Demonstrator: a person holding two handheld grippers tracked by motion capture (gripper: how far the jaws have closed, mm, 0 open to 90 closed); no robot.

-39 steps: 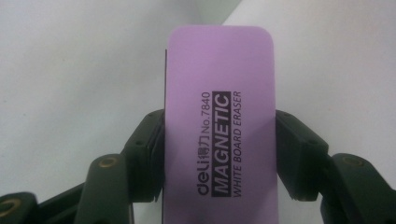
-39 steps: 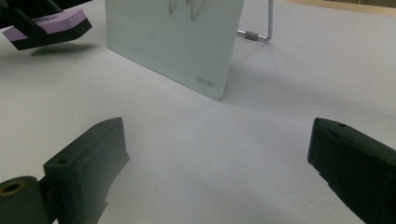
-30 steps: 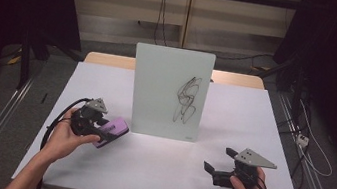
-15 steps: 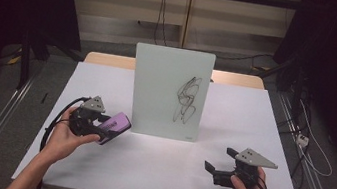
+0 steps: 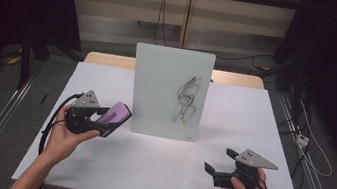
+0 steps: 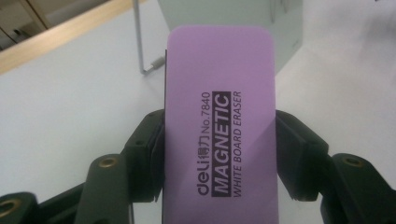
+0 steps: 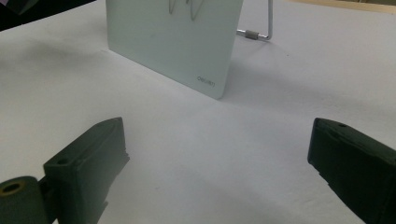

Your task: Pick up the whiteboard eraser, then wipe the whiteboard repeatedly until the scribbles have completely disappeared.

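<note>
High view: white matte counter (image 5: 154, 173), with a small whiteboard (image 5: 169, 92) standing upright near its middle. The board is a smooth pale rectangle with rounded top corners and a black scribble (image 5: 187, 97) on its right half. Left hand-held gripper (image 5: 102, 117) sits just left of the board's lower left corner, clamped on a purple eraser (image 5: 117, 115) that angles up toward the board. Can't tell if the eraser touches the board. Right hand-held gripper (image 5: 219, 163) is right of and nearer than the board's lower right corner, low over the counter, jaws spread with nothing between them. It carries a grey triangular plate (image 5: 258, 159) on top.

Left gripper view: the eraser (image 6: 219, 126) is a flat, rounded rectangle with a smooth purple face, printed "deli No.7840 MAGNETIC WHITE BOARD ERASER". The black jaws pinch its two long edges. Board edge and a bent wire stand leg (image 6: 140, 42) are behind it.

Right gripper view: jaws wide apart over the bare counter (image 7: 210, 158). The board (image 7: 173, 42) is ahead, with a small logo at its lower corner and its metal wire stand (image 7: 261, 28) behind.
</note>
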